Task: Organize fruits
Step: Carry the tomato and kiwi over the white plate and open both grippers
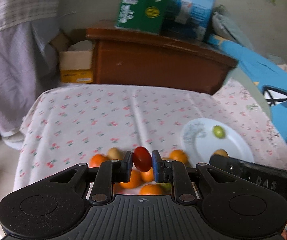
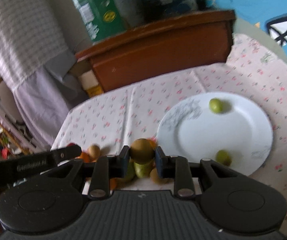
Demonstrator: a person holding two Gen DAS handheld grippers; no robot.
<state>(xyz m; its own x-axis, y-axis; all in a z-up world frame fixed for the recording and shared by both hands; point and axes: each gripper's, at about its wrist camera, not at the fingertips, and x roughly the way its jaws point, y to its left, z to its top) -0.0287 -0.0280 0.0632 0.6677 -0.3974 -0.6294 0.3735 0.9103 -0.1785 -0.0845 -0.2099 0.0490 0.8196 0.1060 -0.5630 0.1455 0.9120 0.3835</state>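
Writing first: the other gripper's black arm in my left cam reads "DAS" or close to it, partly cut off. In my right cam the arm crossing bottom-left shows "Gen" then blurred letters, can't finish the word. Green carton (image 1: 143,4) on the brown wood cabinet (image 1: 155,60) has a barcode panel + yellow round logos, text too blurred to read. Light-blue box (image 1: 193,8) next to it, print unreadable too.

Containers: white plate (image 2: 249,140) w/ grey floral print sits on the cherry-print cloth (image 1: 93,116), right side of table. Two small green fruits (image 2: 215,105) on it, one at far rim area, one at near edge just beside my right claw. Open cardboard box (image 1: 76,64) on floor left of cabinet, something pale inside, can't tell what.

My left gripper (image 1: 142,162): pinching a small red fruit (image 1: 142,159), pads tight on both sides, above the pile of orange fruits (image 1: 151,189) at table's near edge.

My right gripper (image 2: 142,160): clamped on a brownish-green round fruit (image 2: 142,151), w/ green and tan fruit below it, left of the plate.
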